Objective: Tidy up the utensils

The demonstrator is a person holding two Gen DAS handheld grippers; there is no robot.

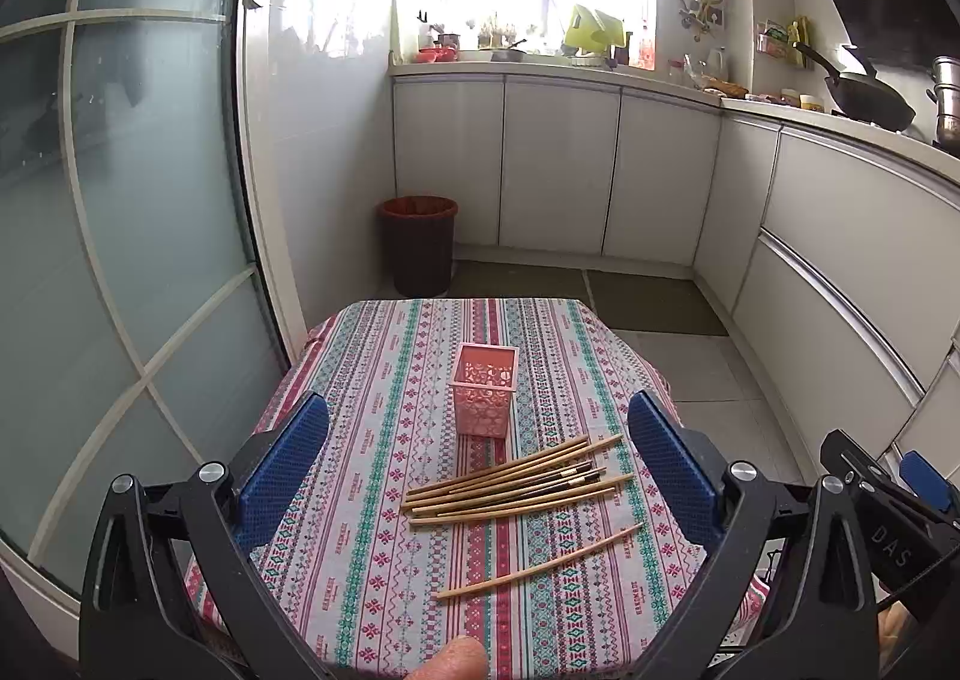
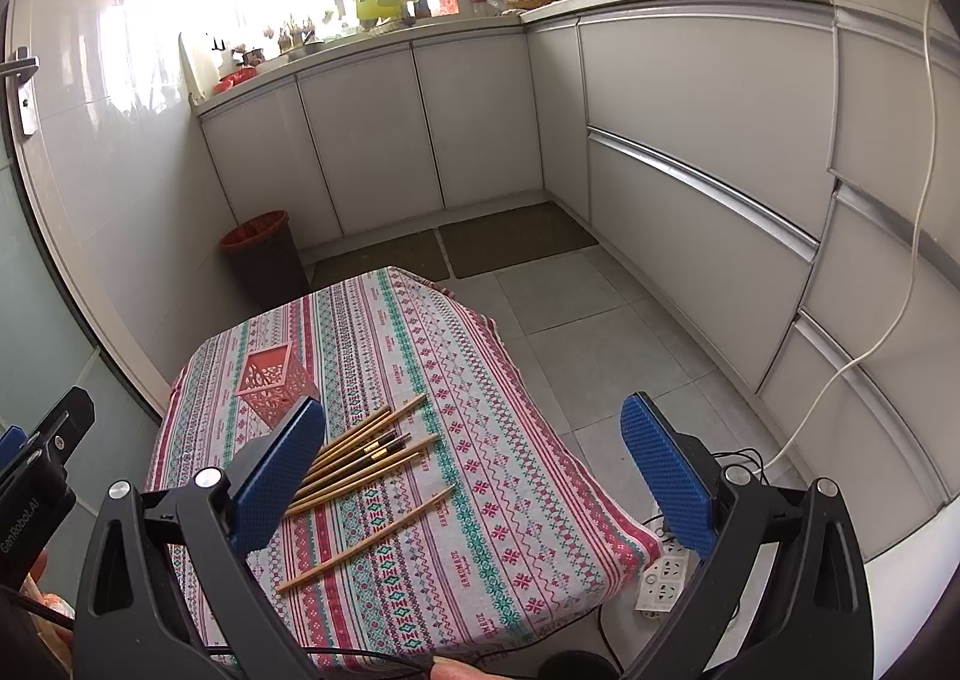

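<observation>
A pink lattice holder (image 1: 483,388) stands upright and empty on the patterned tablecloth (image 1: 372,440). Just in front of it lies a bundle of several wooden chopsticks (image 1: 516,479), and one chopstick (image 1: 540,560) lies apart nearer me. My left gripper (image 1: 478,461) is open and empty, hovering above the table with the chopsticks between its blue pads. In the right wrist view the holder (image 2: 276,383), the bundle (image 2: 366,455) and the single chopstick (image 2: 366,539) lie left of centre. My right gripper (image 2: 474,467) is open and empty above the table's right part.
The small table (image 2: 480,440) stands in a kitchen with white cabinets (image 2: 690,158) to the right and back. A dark bin (image 1: 417,245) stands beyond the table. A glass door (image 1: 120,200) is on the left. A power strip (image 2: 660,572) and cables lie on the floor.
</observation>
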